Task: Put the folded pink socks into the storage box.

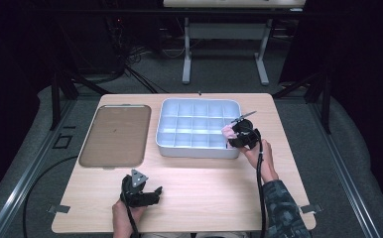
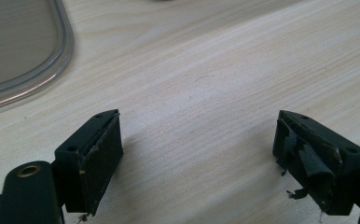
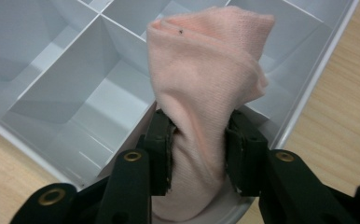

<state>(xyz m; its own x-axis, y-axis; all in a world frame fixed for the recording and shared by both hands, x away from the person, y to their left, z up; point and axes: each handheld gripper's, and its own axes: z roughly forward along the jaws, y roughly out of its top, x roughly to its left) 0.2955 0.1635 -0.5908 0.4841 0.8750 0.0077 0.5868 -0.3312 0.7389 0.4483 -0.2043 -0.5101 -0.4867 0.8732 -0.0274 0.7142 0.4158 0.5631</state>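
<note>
A pale pink rolled cloth (image 3: 206,88) sticks up between the jaws of my right gripper (image 3: 197,151), which is shut on it. In the high view the right gripper (image 1: 235,133) holds the pink cloth (image 1: 227,131) over the front right corner of a white divided box (image 1: 172,144). The box's compartments (image 3: 71,88) lie just below the cloth. My left gripper (image 1: 150,192) rests near the table's front edge, jaws wide open with nothing between them; in its own view the left gripper (image 2: 197,154) hangs just above bare wood.
A flat brown tray with a clear rim (image 1: 114,134) lies left of the box; its corner (image 2: 52,70) shows in the left gripper view. The wooden table (image 1: 204,193) has free room along the front. A white table frame (image 1: 224,34) stands beyond on the floor.
</note>
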